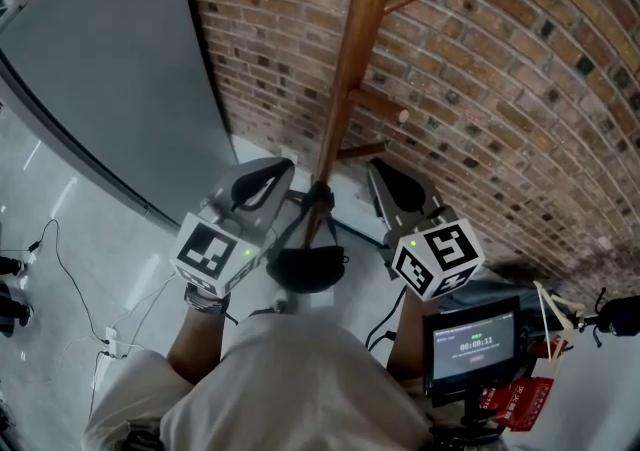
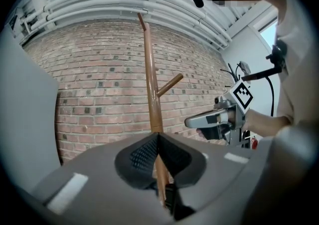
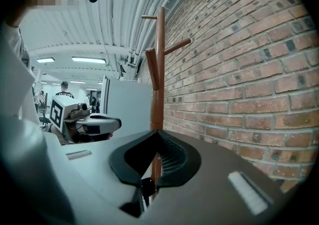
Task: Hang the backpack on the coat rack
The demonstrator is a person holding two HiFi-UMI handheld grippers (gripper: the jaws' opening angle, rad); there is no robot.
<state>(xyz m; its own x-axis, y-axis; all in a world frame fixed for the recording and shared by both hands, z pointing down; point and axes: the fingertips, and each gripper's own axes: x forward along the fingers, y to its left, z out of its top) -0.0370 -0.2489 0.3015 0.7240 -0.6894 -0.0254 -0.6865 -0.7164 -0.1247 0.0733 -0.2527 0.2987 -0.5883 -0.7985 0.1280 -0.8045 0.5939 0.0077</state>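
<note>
The wooden coat rack (image 1: 355, 49) stands against the brick wall, with pegs sticking out to the right. A small black backpack (image 1: 305, 267) hangs low between my two grippers, in front of the pole. Its thin black straps (image 1: 312, 201) run up to them. My left gripper (image 1: 283, 171) is shut, and a black strap piece (image 2: 171, 199) shows just under its closed jaws (image 2: 158, 136). My right gripper (image 1: 377, 169) is shut as well, with a black strap piece (image 3: 146, 187) under its tips (image 3: 158, 133). Both point level at the rack pole (image 2: 152, 79) (image 3: 159, 59).
The brick wall (image 1: 500, 89) lies behind and to the right of the rack. A grey partition (image 1: 110, 69) stands at the left. Cables and a power strip (image 1: 108, 344) lie on the pale floor. A small screen device (image 1: 475, 347) with red tags sits at lower right.
</note>
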